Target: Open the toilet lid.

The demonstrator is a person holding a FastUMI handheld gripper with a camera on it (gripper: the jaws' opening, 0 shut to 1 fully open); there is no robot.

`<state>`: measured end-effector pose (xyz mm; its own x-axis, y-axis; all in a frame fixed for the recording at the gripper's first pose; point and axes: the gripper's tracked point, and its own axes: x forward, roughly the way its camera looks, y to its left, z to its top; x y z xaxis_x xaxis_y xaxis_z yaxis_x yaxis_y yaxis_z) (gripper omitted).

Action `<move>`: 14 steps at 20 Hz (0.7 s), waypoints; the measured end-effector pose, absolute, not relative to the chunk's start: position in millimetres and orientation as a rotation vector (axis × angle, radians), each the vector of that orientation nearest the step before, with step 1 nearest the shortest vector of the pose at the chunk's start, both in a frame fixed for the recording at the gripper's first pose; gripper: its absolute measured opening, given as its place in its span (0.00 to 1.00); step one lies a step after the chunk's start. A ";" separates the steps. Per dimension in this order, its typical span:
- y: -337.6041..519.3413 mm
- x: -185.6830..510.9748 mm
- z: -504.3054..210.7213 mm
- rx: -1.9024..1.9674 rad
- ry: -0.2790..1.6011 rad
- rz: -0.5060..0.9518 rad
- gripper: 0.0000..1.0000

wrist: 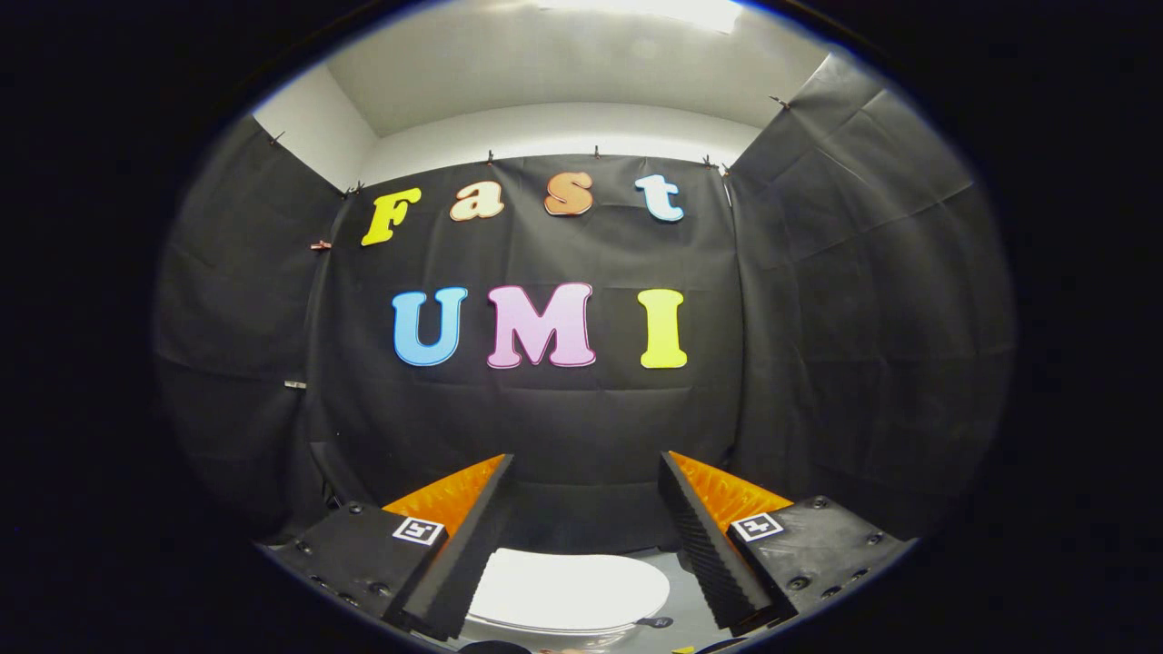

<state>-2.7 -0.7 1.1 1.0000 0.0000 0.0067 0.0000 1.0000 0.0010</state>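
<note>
I hold the tool [586, 536] level and aimed at the black cloth wall [563, 427] of the booth, with its two fingers [472, 545] spread wide apart and nothing between the pads, so it is open and gripping nothing. The toilet lid [568, 590] lies below and just ahead of the fingertips, seen in the gap between them: a white rounded plate, lying flat and closed as far as I can judge. Its curved front edge faces me, with a thin line of the white seat or bowl rim [545, 629] showing under it, and its length seems to run away from me toward the back wall, where the hinge should be, though I cannot see the hinge. The lid sits a little nearer the left finger than the right one. To lift it I judge I must tip the tool downward and come in low at that front edge. A pale grey floor [677, 613] shows to the right of the lid. Black cloth hangs on three sides, with white wall [563, 123] and a bright ceiling light [645, 9] above it
</note>
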 end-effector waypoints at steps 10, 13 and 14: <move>-33.5 4.8 -9.1 0.033 0.013 -0.061 0.99; -56.3 13.7 -19.3 0.062 0.034 -0.095 0.99; -63.1 17.0 -22.2 0.074 0.039 -0.103 0.99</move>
